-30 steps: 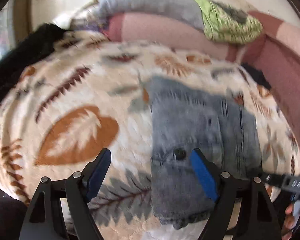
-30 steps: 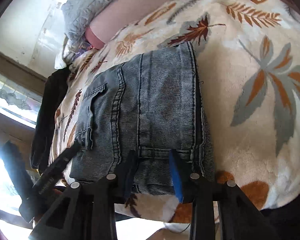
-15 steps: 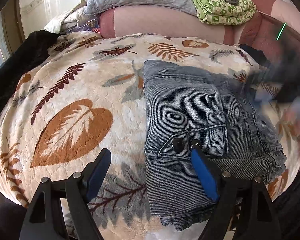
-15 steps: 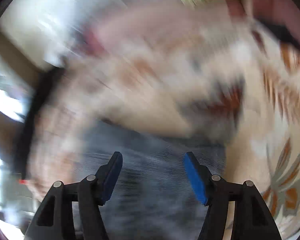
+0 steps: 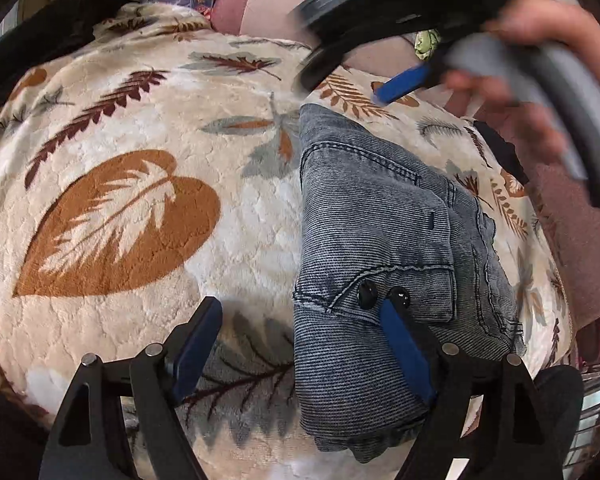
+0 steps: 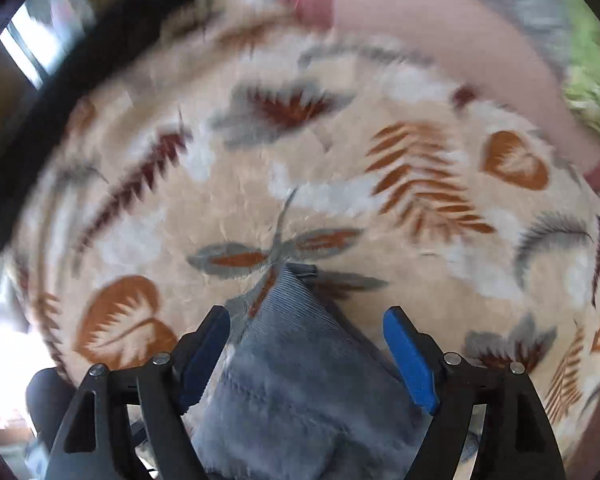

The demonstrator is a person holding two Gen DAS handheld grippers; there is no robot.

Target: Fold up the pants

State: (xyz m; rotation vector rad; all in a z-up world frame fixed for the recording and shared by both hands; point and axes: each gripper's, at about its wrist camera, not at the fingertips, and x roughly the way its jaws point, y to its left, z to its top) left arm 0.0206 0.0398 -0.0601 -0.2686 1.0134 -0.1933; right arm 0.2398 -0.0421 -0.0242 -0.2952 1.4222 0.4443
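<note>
Spread under everything is a cream fleece blanket (image 5: 228, 208) printed with rust and grey leaves, and every place below is given from the folded pants (image 5: 380, 248) lying on it.

They are grey-blue denim, folded into a compact block, pocket side up with two dark buttons showing near the lower fold. A large rust leaf print (image 5: 112, 224) lies well off to their left. Beyond their far edge, a pink bolster (image 5: 268, 4) runs along the back of the bed, and a dark cloth (image 5: 48, 28) sits at the far left corner.

Your left gripper (image 5: 300, 344) hangs just above the near end of the pants, fingers wide apart with nothing between them. One blue pad overlaps the denim by the buttons, the other is over bare blanket to the left.

A second ago your right gripper (image 6: 306, 344) was pinching the near edge of the fold. Now its jaws are opening and it has swung across to the far corner of the pants. That corner shows between the pads, but they do not press it. From the left camera, that gripper and your hand (image 5: 540, 44) blur past the far edge.

With the grip let go and the bundle holding its shape, the fold looks essentially finished. Only tidying the far corner seems left.
</note>
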